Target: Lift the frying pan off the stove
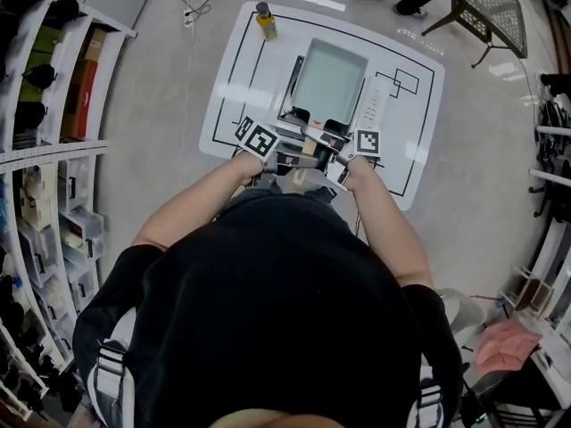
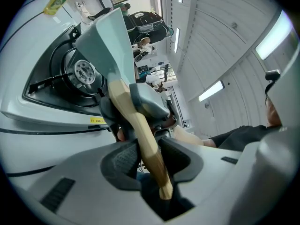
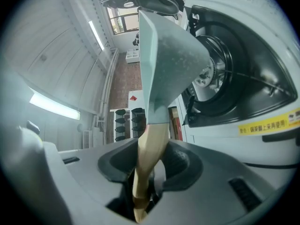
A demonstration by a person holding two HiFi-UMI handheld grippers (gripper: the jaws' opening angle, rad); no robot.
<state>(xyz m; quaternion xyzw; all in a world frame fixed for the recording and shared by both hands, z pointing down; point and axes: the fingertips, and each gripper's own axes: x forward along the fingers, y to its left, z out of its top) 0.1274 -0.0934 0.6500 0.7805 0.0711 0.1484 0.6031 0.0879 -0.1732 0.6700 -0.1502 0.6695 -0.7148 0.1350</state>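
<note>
A square pale-green frying pan with a tan wooden handle sits over the portable gas stove, which it mostly hides in the head view. Both grippers hold the handle from either side. My left gripper is shut on the handle, with its pads pressed against the wood. My right gripper is shut on the same handle. In the gripper views the pan stands apart from the black burner.
The stove stands on a white table marked with black lines. A yellow bottle stands at the table's far edge. Shelves line the left side, and a metal chair is at the top right.
</note>
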